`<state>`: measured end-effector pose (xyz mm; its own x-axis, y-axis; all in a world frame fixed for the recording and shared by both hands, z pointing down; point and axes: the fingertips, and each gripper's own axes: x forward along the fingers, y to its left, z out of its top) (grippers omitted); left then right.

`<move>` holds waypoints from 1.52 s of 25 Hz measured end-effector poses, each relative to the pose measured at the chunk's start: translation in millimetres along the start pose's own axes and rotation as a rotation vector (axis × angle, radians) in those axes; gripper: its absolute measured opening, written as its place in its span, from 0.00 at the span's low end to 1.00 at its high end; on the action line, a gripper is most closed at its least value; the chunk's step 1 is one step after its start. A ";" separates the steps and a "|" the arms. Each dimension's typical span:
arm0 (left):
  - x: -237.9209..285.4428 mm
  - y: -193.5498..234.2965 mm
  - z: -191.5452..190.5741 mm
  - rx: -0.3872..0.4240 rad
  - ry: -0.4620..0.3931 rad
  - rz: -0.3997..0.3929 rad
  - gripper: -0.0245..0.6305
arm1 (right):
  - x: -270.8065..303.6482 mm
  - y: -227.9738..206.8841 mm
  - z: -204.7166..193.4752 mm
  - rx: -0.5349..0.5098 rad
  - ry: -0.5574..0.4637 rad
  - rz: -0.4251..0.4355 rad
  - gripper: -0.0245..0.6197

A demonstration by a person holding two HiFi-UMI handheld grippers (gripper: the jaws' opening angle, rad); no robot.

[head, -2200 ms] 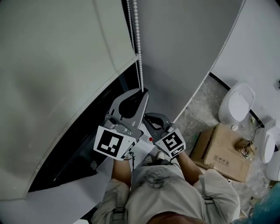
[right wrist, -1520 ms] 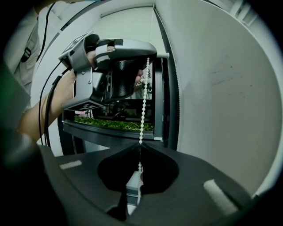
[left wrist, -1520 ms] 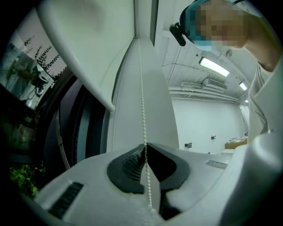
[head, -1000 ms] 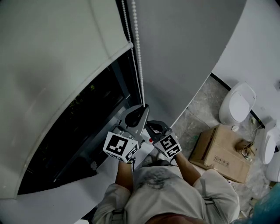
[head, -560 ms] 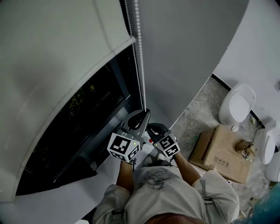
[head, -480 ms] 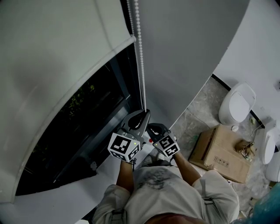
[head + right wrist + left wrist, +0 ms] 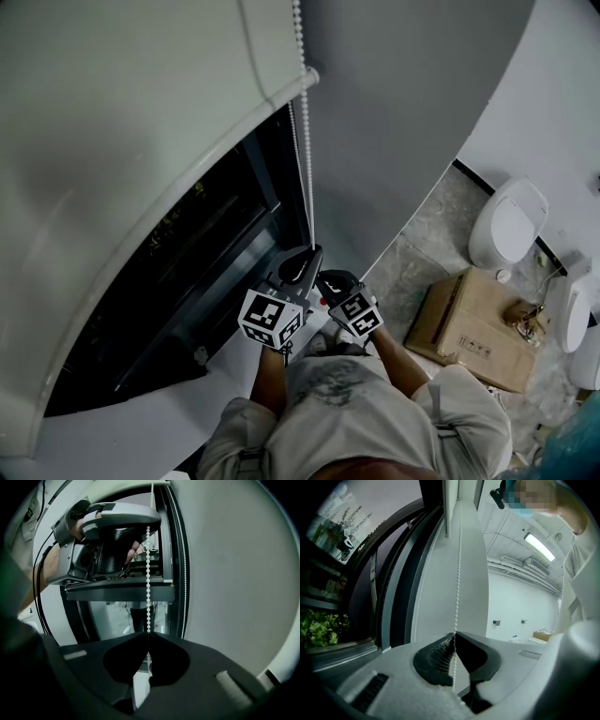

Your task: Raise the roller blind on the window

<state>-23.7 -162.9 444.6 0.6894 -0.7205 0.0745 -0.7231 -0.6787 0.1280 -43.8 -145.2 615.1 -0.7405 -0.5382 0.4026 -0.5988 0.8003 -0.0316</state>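
At 10 o'clock in the head view hangs your blind (image 7: 112,141); the chain (image 7: 306,178) drops to your left gripper (image 7: 309,255) and right gripper (image 7: 328,277) at 6. A box (image 7: 469,328) sits on the floor (image 7: 427,248) at 3. Left gripper view: jaws pinch the chain. Right gripper view: jaws clamp it too.

Two grippers, left gripper (image 7: 454,633), right gripper (image 7: 148,634), one roller blind (image 7: 122,141), one bead chain (image 7: 305,159)

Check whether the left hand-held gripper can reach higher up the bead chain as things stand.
Probably yes: the bead chain hangs bare above the left hand-held gripper. It is shut on the chain now, so it must open first; the right hand-held gripper is shut on it lower down.
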 end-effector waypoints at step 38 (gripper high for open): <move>-7.6 12.7 -0.5 -0.012 -0.015 0.015 0.07 | -119.4 -4.7 291.8 -0.116 -0.484 0.000 0.16</move>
<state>-38.1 -165.9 446.2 0.6778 -0.7327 0.0616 -0.7328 -0.6662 0.1383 -41.6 -161.9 300.3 -0.8137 -0.5772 -0.0692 -0.5812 0.8096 0.0820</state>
